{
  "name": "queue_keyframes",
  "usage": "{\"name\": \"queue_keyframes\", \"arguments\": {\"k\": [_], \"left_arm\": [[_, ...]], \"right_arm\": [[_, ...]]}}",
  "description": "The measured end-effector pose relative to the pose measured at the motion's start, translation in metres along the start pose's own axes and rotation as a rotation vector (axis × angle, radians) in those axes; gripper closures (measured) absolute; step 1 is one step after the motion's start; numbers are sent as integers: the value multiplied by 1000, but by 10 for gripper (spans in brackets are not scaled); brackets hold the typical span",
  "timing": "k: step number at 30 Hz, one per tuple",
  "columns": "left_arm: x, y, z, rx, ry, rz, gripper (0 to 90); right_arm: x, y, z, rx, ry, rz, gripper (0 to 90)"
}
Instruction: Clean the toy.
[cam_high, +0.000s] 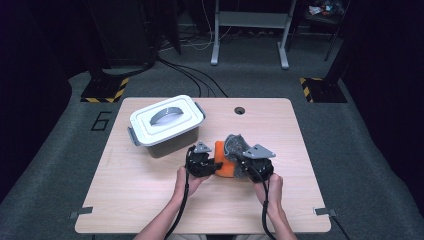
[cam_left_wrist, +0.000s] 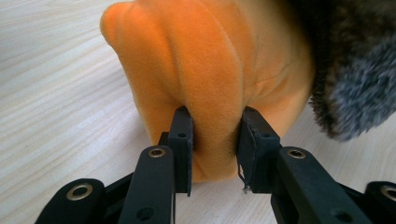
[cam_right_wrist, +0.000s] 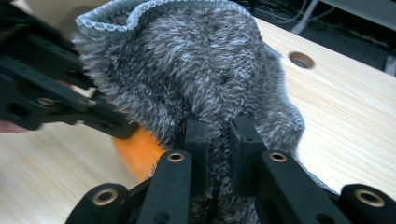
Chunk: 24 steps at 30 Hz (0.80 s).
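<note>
Left tongs (cam_left_wrist: 215, 149) pinching orange plush (cam_left_wrist: 205, 70), right tongs (cam_right_wrist: 219, 140) clamping grey fuzzy sock (cam_right_wrist: 201, 65).

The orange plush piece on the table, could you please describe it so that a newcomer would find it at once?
Start at the wooden table and its lidded grey box at the back left; nearer the person, between the two grippers, lies a soft bundle. Its left part is the orange plush piece, pinched by the left gripper. Smooth and bright, it differs from the shaggy grey fabric that the right gripper clamps.
</note>
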<state>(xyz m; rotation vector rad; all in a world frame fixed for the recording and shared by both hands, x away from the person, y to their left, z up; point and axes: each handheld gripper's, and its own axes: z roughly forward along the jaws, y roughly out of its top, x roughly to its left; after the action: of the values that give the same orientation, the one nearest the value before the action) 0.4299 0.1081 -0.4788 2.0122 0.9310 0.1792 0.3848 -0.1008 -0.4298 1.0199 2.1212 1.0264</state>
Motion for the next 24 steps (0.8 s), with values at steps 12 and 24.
{"name": "queue_keyframes", "arguments": {"k": [12,24], "left_arm": [[-2,0,1,-2,-6,3,687],[-2,0,1,-4,-8,-9,673]], "right_arm": [[-13,-13,11,63,-33,32,798],[-45,-41,22,121,-59,179,797]]}}
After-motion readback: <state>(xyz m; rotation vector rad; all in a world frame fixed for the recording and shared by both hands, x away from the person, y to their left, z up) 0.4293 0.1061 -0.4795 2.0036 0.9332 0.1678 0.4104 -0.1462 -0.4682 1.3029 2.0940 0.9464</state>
